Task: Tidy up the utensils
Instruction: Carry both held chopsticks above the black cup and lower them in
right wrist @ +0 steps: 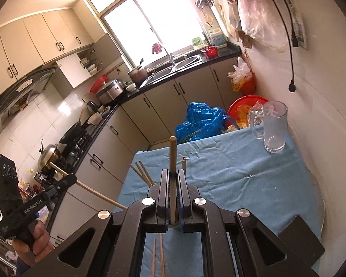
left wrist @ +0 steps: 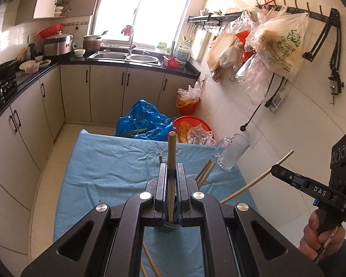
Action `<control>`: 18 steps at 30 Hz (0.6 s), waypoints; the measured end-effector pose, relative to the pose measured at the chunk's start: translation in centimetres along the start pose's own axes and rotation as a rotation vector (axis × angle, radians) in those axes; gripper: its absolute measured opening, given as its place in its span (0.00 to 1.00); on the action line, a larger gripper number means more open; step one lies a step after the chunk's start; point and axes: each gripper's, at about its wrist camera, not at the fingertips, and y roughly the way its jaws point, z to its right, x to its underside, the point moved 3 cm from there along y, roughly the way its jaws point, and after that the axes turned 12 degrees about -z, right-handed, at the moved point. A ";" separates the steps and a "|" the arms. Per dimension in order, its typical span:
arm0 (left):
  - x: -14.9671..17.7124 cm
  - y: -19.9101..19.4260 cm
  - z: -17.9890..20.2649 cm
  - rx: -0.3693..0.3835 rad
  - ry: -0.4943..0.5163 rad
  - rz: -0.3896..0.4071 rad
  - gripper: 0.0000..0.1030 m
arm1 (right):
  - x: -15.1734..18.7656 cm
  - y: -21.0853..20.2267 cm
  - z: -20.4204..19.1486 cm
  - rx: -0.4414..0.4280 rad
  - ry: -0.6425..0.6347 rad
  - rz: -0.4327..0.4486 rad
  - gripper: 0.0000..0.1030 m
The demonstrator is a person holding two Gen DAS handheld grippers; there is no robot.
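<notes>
A home kitchen: double sink (left wrist: 124, 57) under a window, gas stove (left wrist: 0, 87), cabinets.

Each wrist camera looked forward along its own jaws, close above the table (left wrist: 108, 168), toward its far edge. Both views shared the glass mug (right wrist: 273, 127), sink counter and window.

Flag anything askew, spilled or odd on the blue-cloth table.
Nothing is spilled. The clear glass mug stands upright and holds no chopsticks. Loose wooden chopsticks lie scattered on the blue cloth; each gripper clamps one chopstick.
</notes>
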 end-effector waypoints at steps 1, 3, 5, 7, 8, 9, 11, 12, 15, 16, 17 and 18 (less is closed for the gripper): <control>-0.1 0.5 0.0 0.002 -0.003 -0.004 0.06 | -0.2 0.6 0.0 0.006 -0.005 -0.004 0.06; -0.1 1.6 -0.1 0.007 -0.014 -0.018 0.06 | -0.6 1.6 0.0 0.016 -0.014 -0.013 0.06; 0.1 2.6 -0.2 0.011 -0.021 -0.036 0.06 | -0.7 2.5 0.0 0.021 -0.020 -0.026 0.06; 0.2 3.5 -0.1 0.011 -0.025 -0.052 0.06 | -0.7 3.7 0.1 0.027 -0.024 -0.049 0.06; 0.4 4.1 -0.2 0.012 -0.027 -0.063 0.06 | -0.8 4.0 0.2 0.028 -0.026 -0.058 0.06; 0.6 4.4 -0.3 0.014 -0.029 -0.070 0.06 | -0.7 4.6 0.2 0.031 -0.031 -0.073 0.06; 1.0 5.3 -0.5 0.012 -0.033 -0.087 0.06 | -0.5 5.7 0.4 0.039 -0.040 -0.097 0.06; 1.2 5.7 -0.6 0.010 -0.035 -0.094 0.06 | -0.4 6.2 0.4 0.041 -0.043 -0.108 0.06; 1.8 6.8 -1.1 0.004 -0.048 -0.115 0.06 | 0.1 7.9 0.7 0.051 -0.046 -0.145 0.06; 1.9 7.2 -1.2 -0.001 -0.050 -0.122 0.06 | 0.3 8.5 0.7 0.056 -0.047 -0.155 0.06; 2.0 7.5 -1.4 -0.006 -0.052 -0.129 0.06 | 0.5 9.3 0.9 0.061 -0.043 -0.172 0.06; 2.2 7.8 -1.5 -0.009 -0.052 -0.133 0.06 | 0.7 9.8 1.0 0.062 -0.040 -0.182 0.06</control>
